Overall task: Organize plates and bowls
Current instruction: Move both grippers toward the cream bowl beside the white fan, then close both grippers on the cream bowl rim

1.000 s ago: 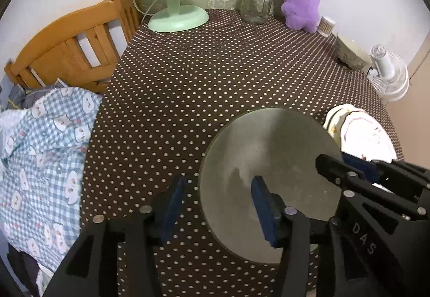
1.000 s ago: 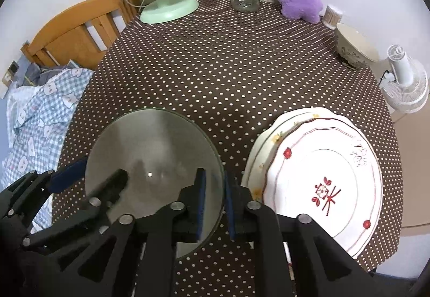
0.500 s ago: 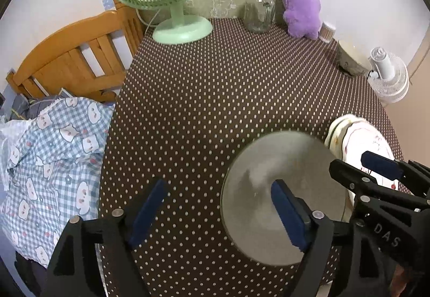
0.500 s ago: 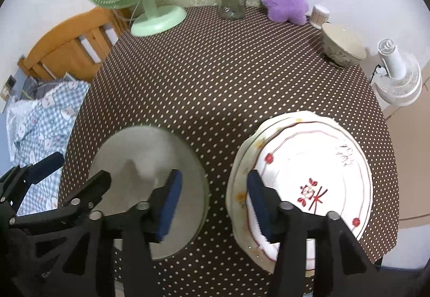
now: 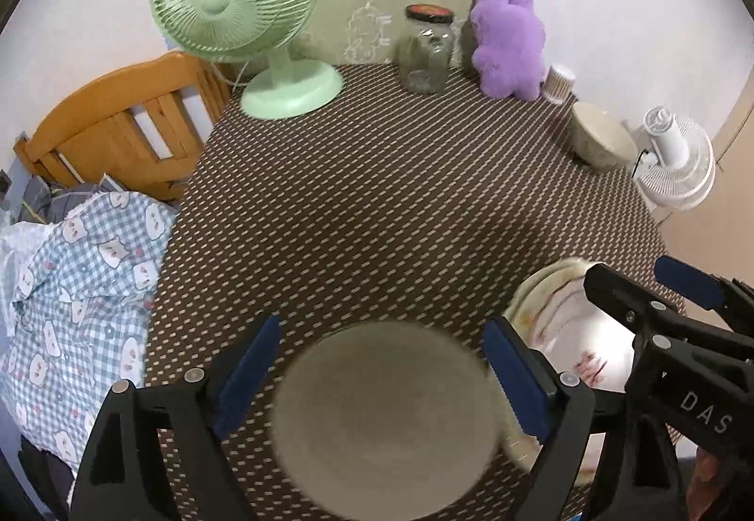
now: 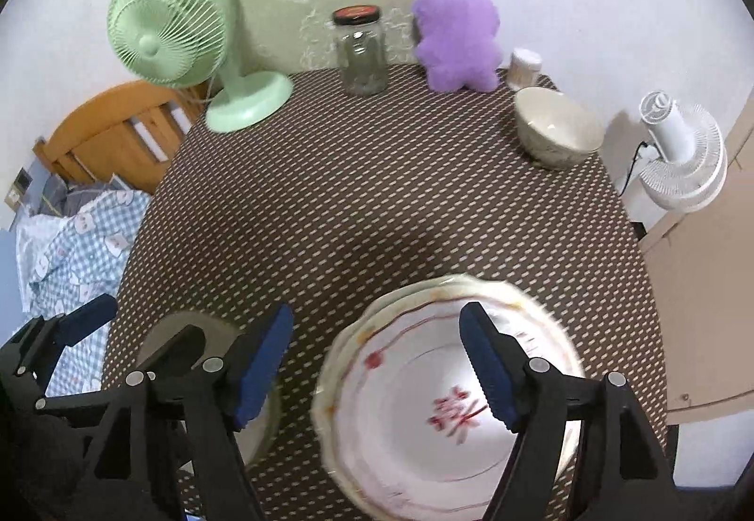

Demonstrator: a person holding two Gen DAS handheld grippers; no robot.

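The grey plate (image 5: 384, 419) is seen lying flat on the table (image 5: 400, 200), directly below and between the fingers of the left gripper (image 5: 384, 372), whose jaws are spread wide and hold nothing. The right gripper (image 6: 377, 372) is likewise spread wide and empty; the stack of white plates (image 6: 452, 403) lies flat beneath it, with one finger over the stack and the other over bare cloth. The grey plate is placed just beside the stack, to its left, a narrow strip of cloth being visible between them. Both plates are round, so no long axis is presented.

The bowl (image 6: 556, 129) is set at the far right of the table, well apart from both grippers; the right gripper is judged the nearer.

The table is covered by a brown dotted cloth. A green fan (image 5: 245, 26), a jar (image 5: 426, 49) and a purple toy (image 5: 509, 40) are lined along the far edge.
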